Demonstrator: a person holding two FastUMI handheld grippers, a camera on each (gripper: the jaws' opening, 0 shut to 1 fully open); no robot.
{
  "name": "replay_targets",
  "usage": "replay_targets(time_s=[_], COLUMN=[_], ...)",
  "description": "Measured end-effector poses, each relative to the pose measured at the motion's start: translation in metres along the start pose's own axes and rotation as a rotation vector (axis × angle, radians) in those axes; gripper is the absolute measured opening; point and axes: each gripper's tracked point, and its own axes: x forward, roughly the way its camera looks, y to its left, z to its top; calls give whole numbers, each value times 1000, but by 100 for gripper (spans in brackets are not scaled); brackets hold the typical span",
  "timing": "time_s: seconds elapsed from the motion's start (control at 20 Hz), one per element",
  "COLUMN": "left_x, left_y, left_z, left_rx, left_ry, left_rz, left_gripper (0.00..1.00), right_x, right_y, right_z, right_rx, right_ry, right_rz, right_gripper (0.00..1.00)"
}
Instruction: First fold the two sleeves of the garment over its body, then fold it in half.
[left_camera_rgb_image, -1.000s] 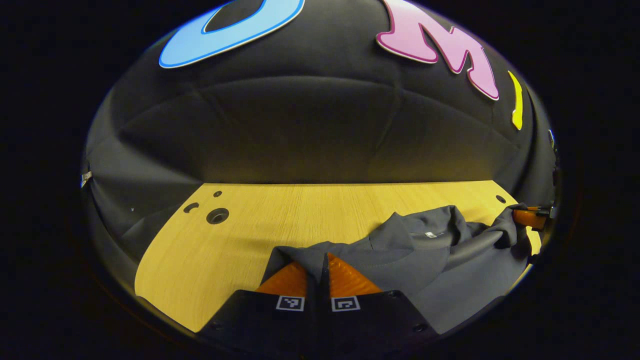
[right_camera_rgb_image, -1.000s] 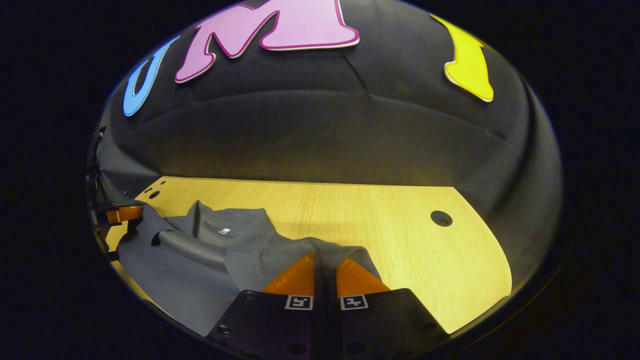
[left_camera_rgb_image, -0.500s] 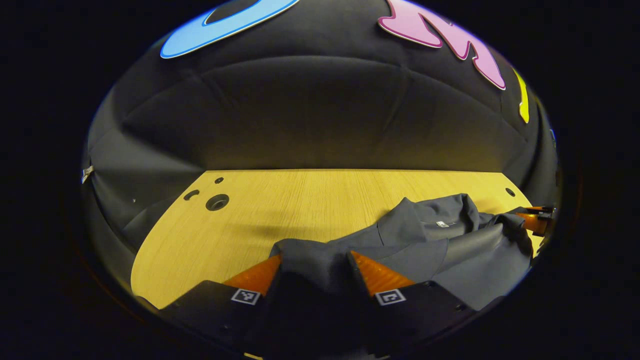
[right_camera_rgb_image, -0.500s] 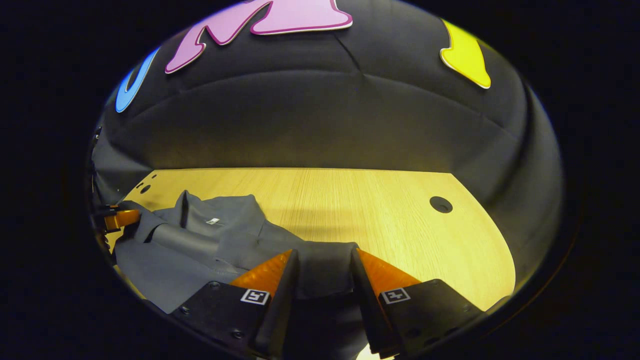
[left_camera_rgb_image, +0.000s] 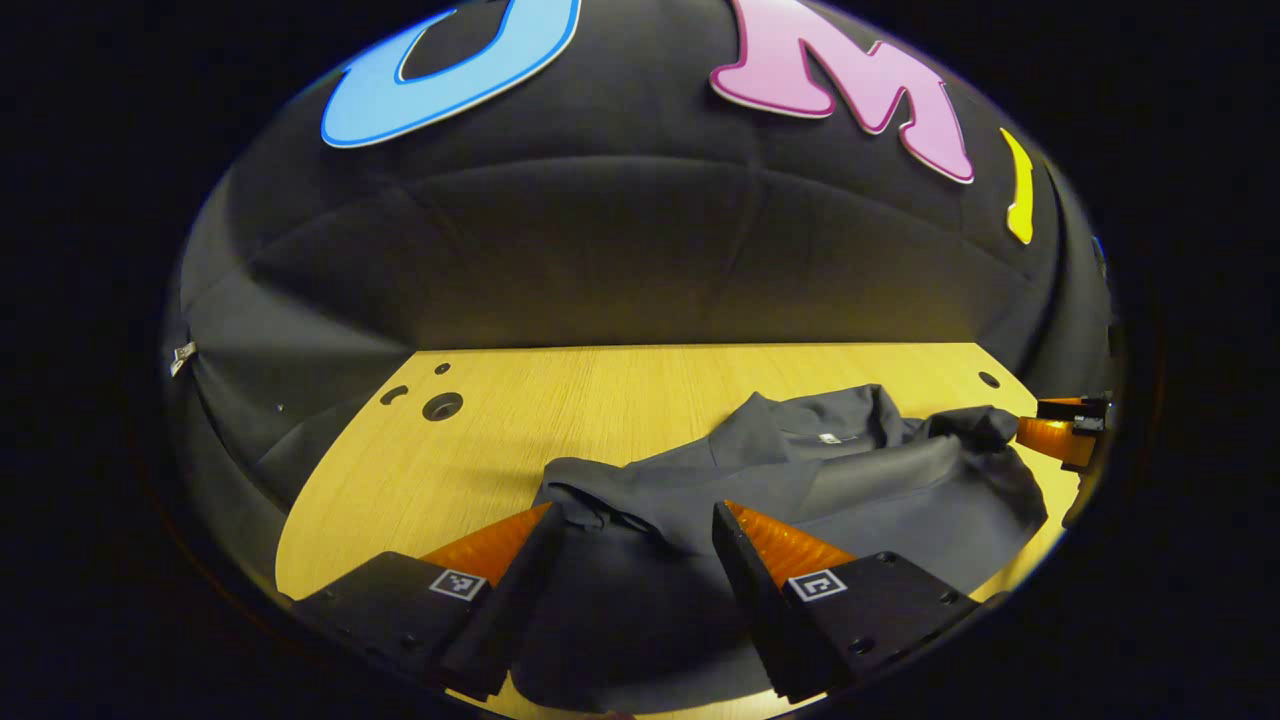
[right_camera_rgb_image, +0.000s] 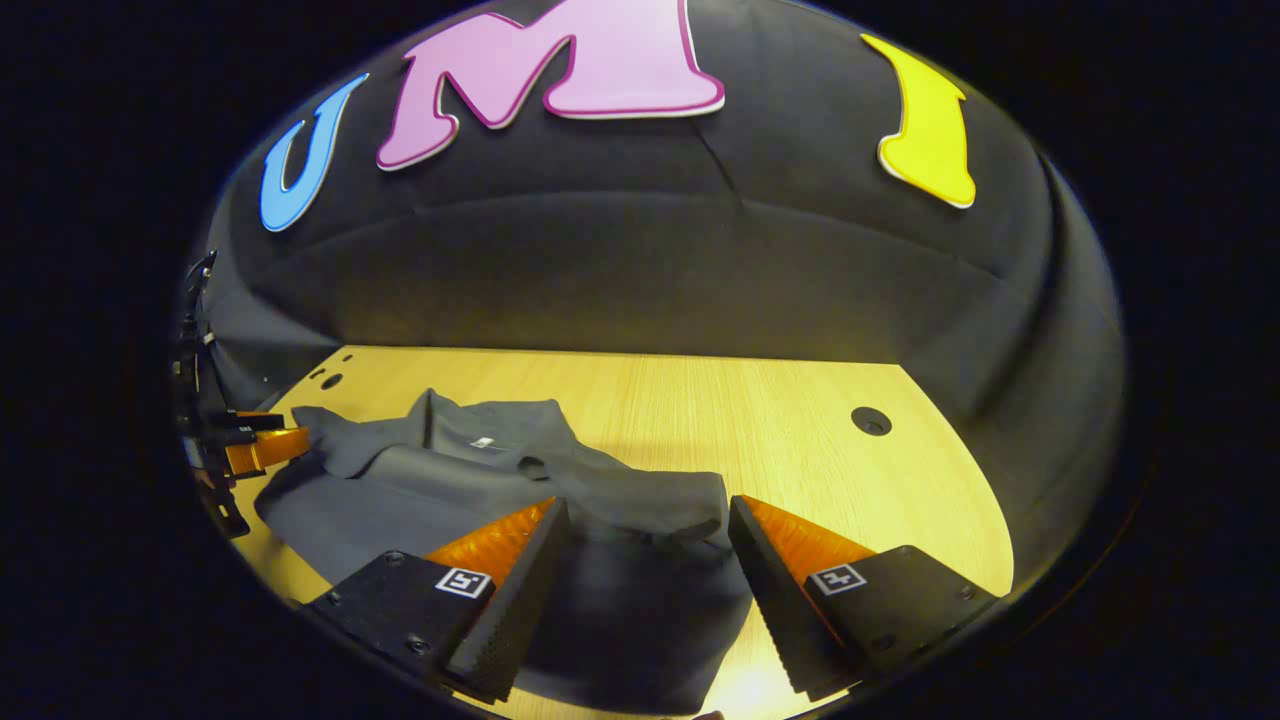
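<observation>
We see the garment (left_camera_rgb_image: 800, 480) lying crosswise on the surface (left_camera_rgb_image: 560, 400), one bunched end ahead of each gripper: left gripper (left_camera_rgb_image: 630, 535), right gripper (right_camera_rgb_image: 645, 530). Both jaws apart, clamping nothing.

Both views are dim overall, with warm light falling from above onto the wooden table (left_camera_rgb_image: 620, 400), which glows yellow while the surroundings sink into near black. A bright patch of glare sits on the table's near edge (right_camera_rgb_image: 745, 690) in the right gripper view. The grey garment (right_camera_rgb_image: 480, 480) casts soft shadows (its folds read clearly). Straight edges bow strongly toward the rim; focus stays reasonably sharp.
</observation>
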Motion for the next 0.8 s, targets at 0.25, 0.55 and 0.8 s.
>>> replay_targets(time_s=[0.25, 0.55, 0.8], left_x=[-67, -149, -207], left_y=[-13, -27, -33], left_z=[17, 26, 19], left_rx=[-55, -38, -40], left_ry=[-68, -153, -185], left_rz=[-30, -70, -108], left_gripper=[94, 94, 94], right_x=[-64, -131, -185], right_y=[10, 15, 18], right_z=[16, 19, 23], right_rx=[-26, -9, -38], right_ry=[-67, -105, -154], right_rz=[19, 35, 73], right_gripper=[99, 99, 99])
